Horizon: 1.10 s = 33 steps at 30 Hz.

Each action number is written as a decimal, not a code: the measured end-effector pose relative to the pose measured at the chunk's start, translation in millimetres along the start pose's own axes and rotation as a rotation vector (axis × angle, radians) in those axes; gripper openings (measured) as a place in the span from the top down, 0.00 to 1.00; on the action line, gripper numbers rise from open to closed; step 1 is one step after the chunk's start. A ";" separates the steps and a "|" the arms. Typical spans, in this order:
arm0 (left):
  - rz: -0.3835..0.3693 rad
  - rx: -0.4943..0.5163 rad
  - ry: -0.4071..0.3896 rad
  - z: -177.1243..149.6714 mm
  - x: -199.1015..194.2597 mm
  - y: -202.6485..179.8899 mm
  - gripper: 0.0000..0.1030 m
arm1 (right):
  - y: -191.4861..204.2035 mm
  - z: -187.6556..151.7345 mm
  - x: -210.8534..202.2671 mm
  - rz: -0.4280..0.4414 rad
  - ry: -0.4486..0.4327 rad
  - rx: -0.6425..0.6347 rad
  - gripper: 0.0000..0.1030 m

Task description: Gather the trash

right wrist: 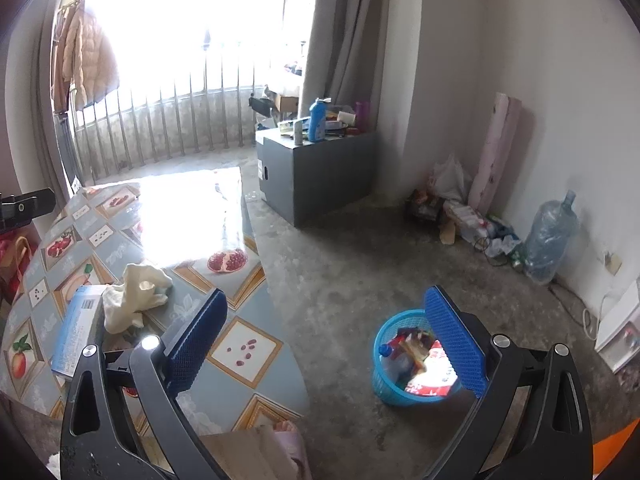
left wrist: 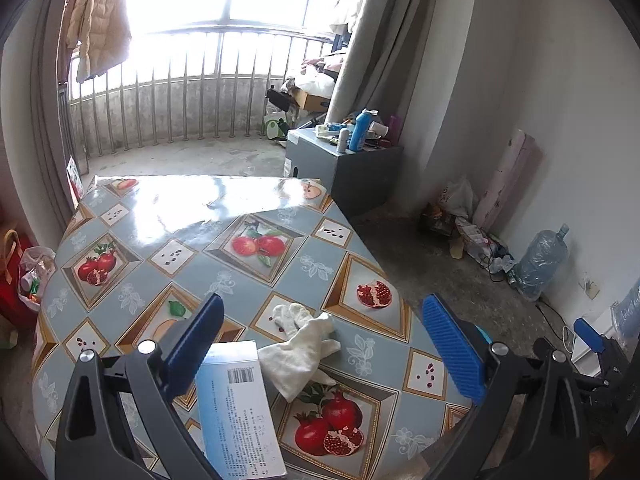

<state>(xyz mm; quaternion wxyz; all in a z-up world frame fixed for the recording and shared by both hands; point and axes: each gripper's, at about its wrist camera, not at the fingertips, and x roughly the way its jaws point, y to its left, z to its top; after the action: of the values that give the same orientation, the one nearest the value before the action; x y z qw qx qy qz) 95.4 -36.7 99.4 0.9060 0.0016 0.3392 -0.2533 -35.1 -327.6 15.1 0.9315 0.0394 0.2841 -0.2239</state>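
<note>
My left hand-held gripper hangs spread wide over the desk, above a crumpled white tissue lying beside a flat box. My right hand-held gripper, also spread and empty, hovers over the floor above the blue basket of trash.

A beige padded coat hangs far ahead to the left of the gripper, by the balcony railing. Ahead and right stands a grey cabinet carrying a blue bottle. Further right, a pink roll leans on the wall, near a large water jug on the concrete floor.
</note>
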 end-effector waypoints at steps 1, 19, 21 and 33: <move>0.014 -0.008 0.008 -1.3 1.4 1.8 0.06 | 1.0 0.9 -0.1 0.011 -0.002 0.004 0.08; 0.192 -0.068 -0.004 -23.7 -14.3 58.2 0.06 | 17.7 -4.8 21.9 0.219 0.016 0.106 0.08; 0.195 -0.074 -0.006 -26.0 -15.1 65.6 0.05 | 24.4 -1.7 25.6 0.252 0.029 0.113 0.08; 0.083 -0.177 0.052 -48.8 3.0 105.8 0.06 | 71.3 7.0 39.9 0.421 0.137 0.103 0.11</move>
<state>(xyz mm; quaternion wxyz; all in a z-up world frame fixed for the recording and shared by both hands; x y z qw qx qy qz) 116.1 62.7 42.1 0.9032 -0.0578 0.3831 -0.1845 29.3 -280.8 -4.7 0.9329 0.1604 0.3205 -0.0357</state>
